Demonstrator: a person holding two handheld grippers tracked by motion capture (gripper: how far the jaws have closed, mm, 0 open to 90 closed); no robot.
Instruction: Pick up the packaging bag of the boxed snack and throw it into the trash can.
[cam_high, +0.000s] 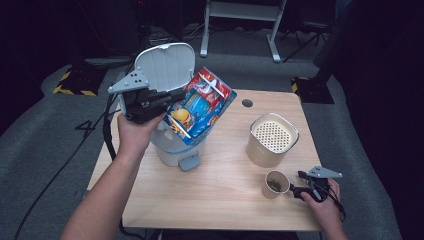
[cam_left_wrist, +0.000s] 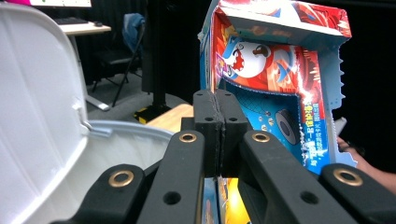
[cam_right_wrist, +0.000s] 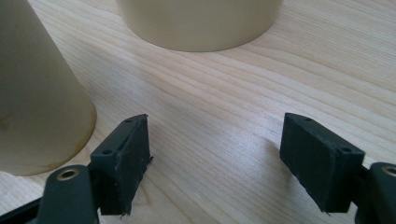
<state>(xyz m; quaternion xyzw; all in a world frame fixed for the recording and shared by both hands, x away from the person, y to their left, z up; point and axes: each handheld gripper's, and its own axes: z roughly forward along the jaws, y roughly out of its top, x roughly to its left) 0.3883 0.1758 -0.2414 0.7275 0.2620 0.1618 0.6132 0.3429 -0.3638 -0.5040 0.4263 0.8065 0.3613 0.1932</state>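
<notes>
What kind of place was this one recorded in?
Probably a lab or studio workspace, not a home: a small wooden table on grey carpet, yellow-black hazard tape on the floor, white desk legs and dark curtained surroundings behind.

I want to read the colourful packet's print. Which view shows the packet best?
The left gripper view: the packet is close, its print large, pinched in the left hand-held gripper. The high view shows the packet whole but small, above the white bin.
</notes>
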